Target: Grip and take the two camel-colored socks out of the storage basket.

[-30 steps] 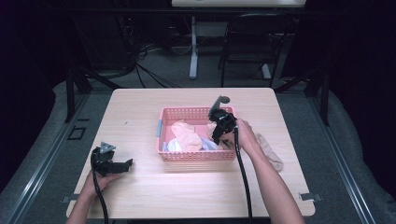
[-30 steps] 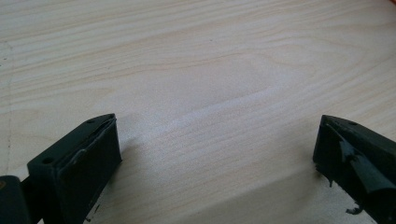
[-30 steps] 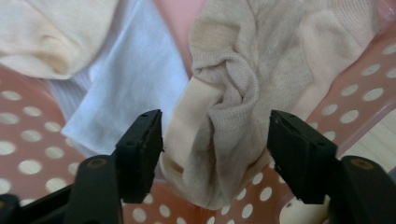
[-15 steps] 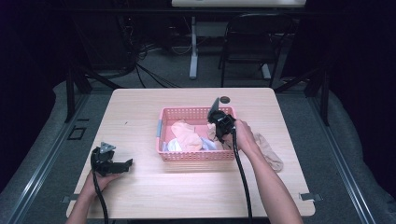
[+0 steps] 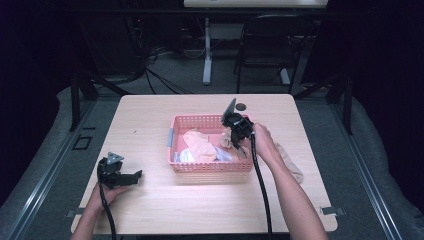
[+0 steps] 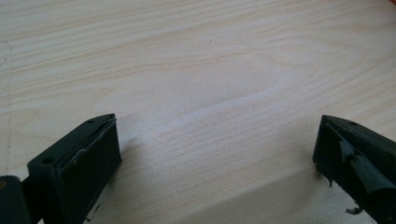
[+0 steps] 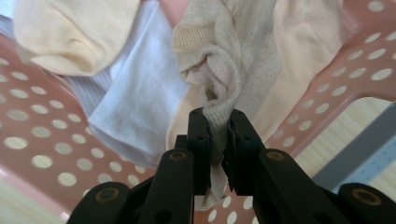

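Nearest you, your left gripper [image 5: 134, 176] rests on the pale wooden table [image 5: 150, 120] with its jaws spread wide and nothing between them. Farther out, your right gripper [image 7: 217, 122] has just clamped its jaws onto a fold of the beige knitted sock [image 7: 229, 56], held inside the pink perforated plastic basket [image 5: 210, 167]. A peach sock [image 5: 200, 146] and pale blue cloth [image 7: 135, 102] lie under it.
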`<state>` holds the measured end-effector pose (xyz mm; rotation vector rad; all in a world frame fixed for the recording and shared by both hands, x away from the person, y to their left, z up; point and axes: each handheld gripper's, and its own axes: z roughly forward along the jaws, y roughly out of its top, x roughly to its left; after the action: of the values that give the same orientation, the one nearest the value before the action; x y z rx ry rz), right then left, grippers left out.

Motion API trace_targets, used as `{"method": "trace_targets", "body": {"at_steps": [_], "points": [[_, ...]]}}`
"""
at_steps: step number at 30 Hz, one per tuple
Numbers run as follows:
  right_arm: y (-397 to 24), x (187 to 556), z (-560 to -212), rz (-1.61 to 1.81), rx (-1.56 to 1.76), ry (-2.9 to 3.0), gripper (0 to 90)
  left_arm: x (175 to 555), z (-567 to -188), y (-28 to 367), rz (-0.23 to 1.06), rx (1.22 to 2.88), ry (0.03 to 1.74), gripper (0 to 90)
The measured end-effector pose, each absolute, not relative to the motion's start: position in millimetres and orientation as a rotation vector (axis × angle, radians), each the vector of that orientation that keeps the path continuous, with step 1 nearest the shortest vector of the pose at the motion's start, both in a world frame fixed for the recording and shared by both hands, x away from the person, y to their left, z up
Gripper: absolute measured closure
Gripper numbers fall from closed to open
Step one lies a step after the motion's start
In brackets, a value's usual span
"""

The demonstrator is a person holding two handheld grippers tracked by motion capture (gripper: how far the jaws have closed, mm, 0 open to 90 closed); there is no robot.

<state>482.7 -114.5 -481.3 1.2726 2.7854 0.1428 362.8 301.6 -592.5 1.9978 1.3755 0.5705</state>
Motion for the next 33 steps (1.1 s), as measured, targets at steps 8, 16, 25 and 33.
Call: {"method": "trace_targets", "body": {"at_steps": [8,16,25,33], "points": [[-113.8,479.0,-461.5,0.188,1.259,2.774,81.3,362.7,-592.5,301.6,0.571,1.998,1.375,0.5],[-115.6,477.0,-442.1,0.211,1.239,2.763,81.4,362.7,-592.5,301.6,0.571,1.998,1.376,0.5],[-116.9,470.6,-419.0,0.232,1.219,2.754,81.6,362.7,-592.5,301.5,0.571,1.997,1.376,0.5],[-116.9,466.6,-405.1,0.267,1.204,2.754,81.8,362.7,-592.5,301.5,0.572,1.997,1.376,0.5]]}}
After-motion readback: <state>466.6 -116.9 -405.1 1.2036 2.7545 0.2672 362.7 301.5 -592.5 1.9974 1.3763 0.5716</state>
